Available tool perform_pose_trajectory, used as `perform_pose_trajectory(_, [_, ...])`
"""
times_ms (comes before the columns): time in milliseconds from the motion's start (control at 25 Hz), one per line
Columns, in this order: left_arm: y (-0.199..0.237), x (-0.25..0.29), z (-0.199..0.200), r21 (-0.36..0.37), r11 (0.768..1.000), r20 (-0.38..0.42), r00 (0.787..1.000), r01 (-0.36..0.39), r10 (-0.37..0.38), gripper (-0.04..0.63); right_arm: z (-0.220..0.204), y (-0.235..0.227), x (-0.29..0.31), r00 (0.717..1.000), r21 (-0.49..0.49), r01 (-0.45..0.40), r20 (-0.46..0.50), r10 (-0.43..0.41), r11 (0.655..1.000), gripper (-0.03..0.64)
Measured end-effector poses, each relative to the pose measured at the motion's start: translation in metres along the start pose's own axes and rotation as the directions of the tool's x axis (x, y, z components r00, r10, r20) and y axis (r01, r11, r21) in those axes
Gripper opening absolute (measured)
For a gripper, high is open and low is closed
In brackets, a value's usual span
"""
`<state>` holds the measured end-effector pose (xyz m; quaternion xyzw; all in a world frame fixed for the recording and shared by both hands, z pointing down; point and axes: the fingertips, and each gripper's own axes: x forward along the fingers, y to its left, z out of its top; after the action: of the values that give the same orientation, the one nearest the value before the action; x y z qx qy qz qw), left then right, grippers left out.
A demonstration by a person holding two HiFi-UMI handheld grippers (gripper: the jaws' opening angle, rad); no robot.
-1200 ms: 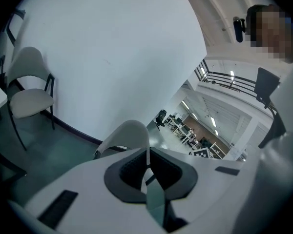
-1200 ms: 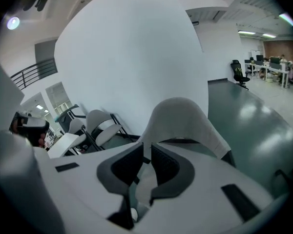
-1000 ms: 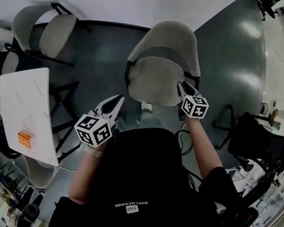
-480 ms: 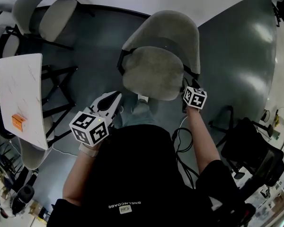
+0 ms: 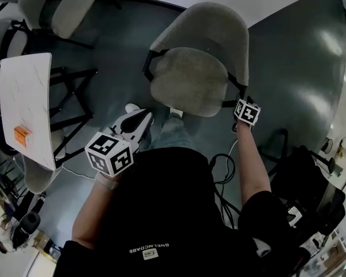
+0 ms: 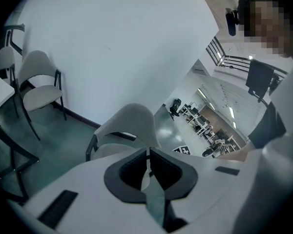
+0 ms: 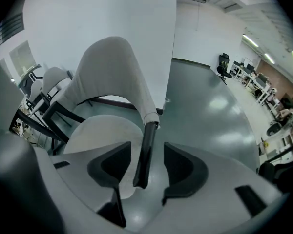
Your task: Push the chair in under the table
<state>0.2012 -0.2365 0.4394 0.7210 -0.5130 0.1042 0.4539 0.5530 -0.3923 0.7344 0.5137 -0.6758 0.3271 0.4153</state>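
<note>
Floor [image 5: 115, 79] lay wide between the table [image 5: 32, 103] at your left and the chair [image 5: 190, 85]. The chair stood out in the open right in front of you, well apart from the table. By my reading the push had not begun, and all of it was left. Your right gripper [image 7: 145, 165] was down at the chair's right side. Its fingers [image 7: 110, 167] had just been opening and stood wide, with the chair's black strut [image 7: 145, 140] between them but neither pad pressing on it. Your left gripper [image 5: 137, 122] hung near the seat's front edge — fingers [image 6: 129, 172] closed together on nothing.
</note>
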Motion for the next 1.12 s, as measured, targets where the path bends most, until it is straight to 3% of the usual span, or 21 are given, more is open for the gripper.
perform_pose_trajectory(200, [0.000, 0.002, -0.007, -0.009, 1.000, -0.007, 1.000, -0.017, 0.017, 0.006, -0.017, -0.008, 0.020, 0.999, 0.026, -0.012, -0.049, 0.014, 1.000, 0.196])
perform_pose_trajectory(640, [0.012, 0.002, -0.012, -0.050, 0.998, -0.002, 0.999, -0.047, 0.047, 0.006, -0.030, 0.005, 0.048, 0.990, -0.052, -0.037, -0.137, 0.030, 0.998, 0.196])
perform_pose_trajectory(920, [0.025, -0.002, -0.014, -0.095, 0.994, 0.021, 0.998, -0.061, 0.064, 0.005, -0.031, 0.009, 0.056, 0.989, -0.001, -0.028, -0.148, 0.028, 1.000, 0.192])
perform_pose_trajectory(1120, [0.036, -0.011, -0.020, -0.156, 0.983, 0.047, 0.994, -0.095, 0.103, 0.005, -0.029, -0.004, 0.058, 0.988, 0.090, 0.024, -0.154, -0.010, 0.996, 0.078])
